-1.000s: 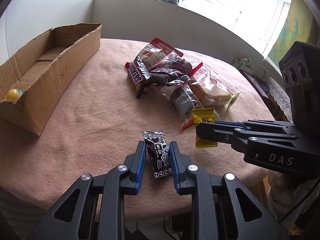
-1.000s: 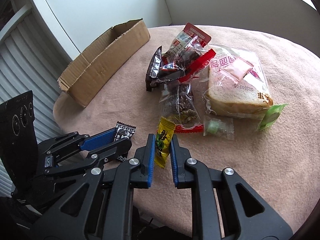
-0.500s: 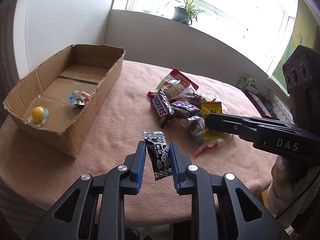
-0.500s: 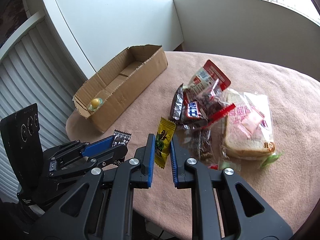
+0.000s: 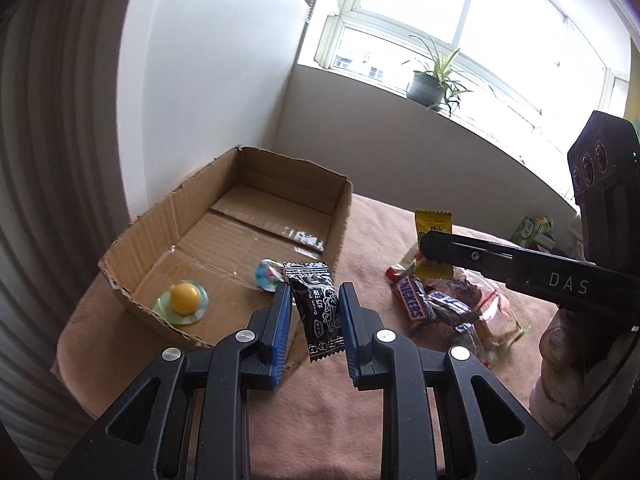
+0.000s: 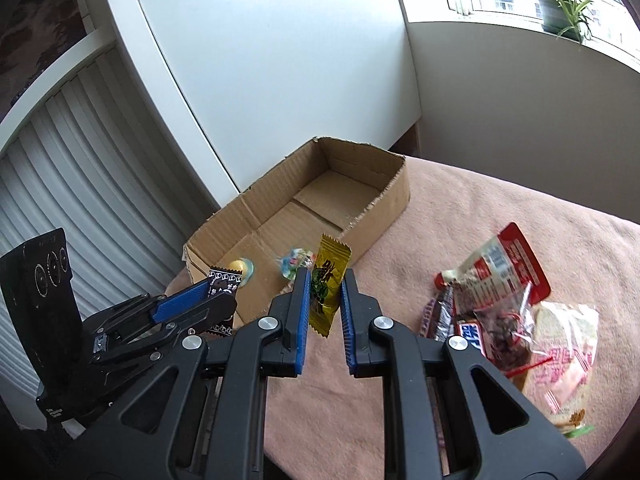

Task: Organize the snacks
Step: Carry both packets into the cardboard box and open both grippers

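From the left wrist view, the left tool (image 5: 314, 312) is clamped on a black candy packet (image 5: 318, 312), held upright in the air just above the near wall of the cardboard box (image 5: 192, 200). On the box floor lie a yellow round sweet (image 5: 185, 299) on its pale wrapper and a blue-and-pink sweet (image 5: 269, 274), so two pieces look already sorted. To the right, the right tool (image 5: 430, 246) crosses the view, closed on a yellow candy packet (image 5: 433, 248) lifted clear of the pink-covered surface (image 5: 360, 420). Beneath it a heap of snacks (image 5: 448, 308) is left on the surface, a Snickers bar (image 5: 414, 303) among them, well apart from the box. From the right wrist view, the right tool's two fingers grip the yellow candy packet between their blue pads (image 6: 301, 316), with the box lying beyond it; the packet appears not yet over the box opening. The left tool shows at lower left with the black packet's end sticking out near the box's near corner. At right, the heap includes a red-topped bag (image 6: 502, 264), dark wrapped bars (image 6: 440, 312) and a bagged slice of bread (image 6: 560, 356). By this showing the job is early: two sweets are in, two packets are in transit, and most of the pile remains to be moved.
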Demonstrator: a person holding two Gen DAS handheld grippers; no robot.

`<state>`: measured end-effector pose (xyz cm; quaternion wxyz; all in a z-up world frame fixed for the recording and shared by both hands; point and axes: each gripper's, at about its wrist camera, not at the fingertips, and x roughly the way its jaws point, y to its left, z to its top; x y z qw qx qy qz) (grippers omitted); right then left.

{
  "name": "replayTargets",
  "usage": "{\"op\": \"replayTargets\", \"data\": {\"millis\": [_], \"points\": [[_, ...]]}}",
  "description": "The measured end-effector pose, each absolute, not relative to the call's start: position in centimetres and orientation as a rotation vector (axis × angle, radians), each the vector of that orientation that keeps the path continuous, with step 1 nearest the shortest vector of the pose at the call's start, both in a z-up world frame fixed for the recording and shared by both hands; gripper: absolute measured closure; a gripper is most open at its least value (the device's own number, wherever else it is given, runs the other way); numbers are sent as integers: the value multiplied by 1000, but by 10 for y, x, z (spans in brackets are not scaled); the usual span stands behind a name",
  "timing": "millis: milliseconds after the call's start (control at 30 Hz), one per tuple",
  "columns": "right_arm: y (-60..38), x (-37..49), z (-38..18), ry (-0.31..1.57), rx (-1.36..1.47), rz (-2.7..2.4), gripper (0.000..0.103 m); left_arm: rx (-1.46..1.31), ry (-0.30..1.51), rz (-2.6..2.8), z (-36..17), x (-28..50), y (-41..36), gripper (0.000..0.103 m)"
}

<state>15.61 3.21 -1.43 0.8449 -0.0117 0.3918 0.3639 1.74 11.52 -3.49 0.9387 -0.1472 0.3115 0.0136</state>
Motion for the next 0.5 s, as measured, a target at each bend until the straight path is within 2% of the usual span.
{"op": "replayTargets", "data": {"millis": [500], "points": [[76,174,-24,865,-80,796,88,-354,639,147,-45,29,157,81]]}}
